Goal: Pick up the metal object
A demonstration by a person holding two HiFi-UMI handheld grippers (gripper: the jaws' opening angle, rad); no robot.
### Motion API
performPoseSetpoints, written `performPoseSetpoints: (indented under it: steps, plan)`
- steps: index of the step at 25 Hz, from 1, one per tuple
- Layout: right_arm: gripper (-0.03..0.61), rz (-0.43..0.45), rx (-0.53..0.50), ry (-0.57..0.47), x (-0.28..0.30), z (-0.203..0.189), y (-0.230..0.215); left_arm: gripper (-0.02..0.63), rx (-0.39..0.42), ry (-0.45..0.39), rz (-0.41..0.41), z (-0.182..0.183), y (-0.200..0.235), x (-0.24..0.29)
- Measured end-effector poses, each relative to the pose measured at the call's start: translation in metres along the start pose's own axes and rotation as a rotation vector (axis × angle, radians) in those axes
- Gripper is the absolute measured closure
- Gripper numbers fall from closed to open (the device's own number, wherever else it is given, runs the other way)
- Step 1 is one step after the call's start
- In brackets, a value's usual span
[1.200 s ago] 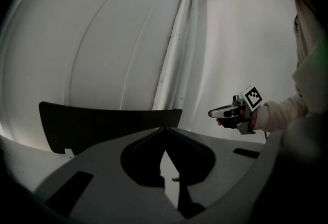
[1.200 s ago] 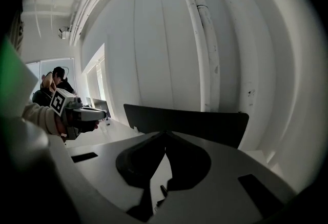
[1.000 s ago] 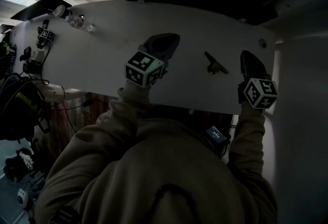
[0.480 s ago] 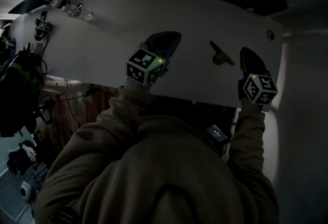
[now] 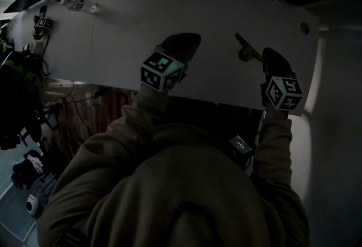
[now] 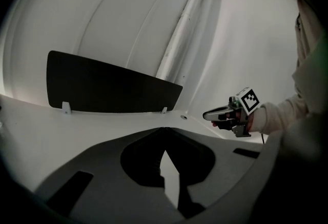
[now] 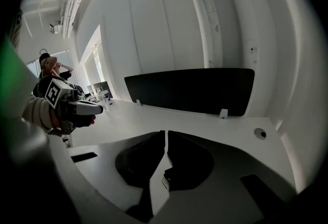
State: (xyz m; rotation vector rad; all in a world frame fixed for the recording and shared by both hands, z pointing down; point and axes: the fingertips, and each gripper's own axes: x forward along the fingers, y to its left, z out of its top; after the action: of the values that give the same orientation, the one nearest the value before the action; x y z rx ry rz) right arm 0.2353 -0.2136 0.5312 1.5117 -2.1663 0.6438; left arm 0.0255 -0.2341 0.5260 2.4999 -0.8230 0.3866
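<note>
Both grippers are sinking toward the white table as I steer from a distance. In the past second the left gripper and the right gripper have each come lower over the tabletop. In the head view the right one, a moment ago clearly apart from the metal object, now sits just beside it.

The object, a small dark angular piece, lies flat on the table between the two grippers, much nearer the right; the dim light does not let me say whether the tip touches it.

Each gripper's own view shows its jaws clenched together with nothing between them: the left pair meets at the tips, and the right pair is parted only by a hairline slit. Beyond them a black panel stands along the table's far edge.

I judge the approach nearly done and the pickup not yet begun. The right gripper looks best placed, but its jaws must open before they can straddle the piece; a closed tip could simply nudge it away.
</note>
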Motion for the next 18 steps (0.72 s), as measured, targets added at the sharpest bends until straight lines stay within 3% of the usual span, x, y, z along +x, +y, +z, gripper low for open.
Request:
performPoseSetpoints:
  steps: [6,10,18]
  plan:
    - [0.553,0.005,-0.008,0.052,0.010,-0.026,0.004,0.614,-0.026,0.025,-0.007,-0.019,0.000,0.000]
    - [0.459,0.014,-0.028,0.095,0.018,-0.049,0.009,0.614,-0.042,0.038,-0.007,-0.034,0.001,0.000]
    - [0.396,0.015,-0.075,0.174,0.034,-0.081,0.018,0.614,-0.076,0.070,-0.010,-0.060,0.007,-0.002]
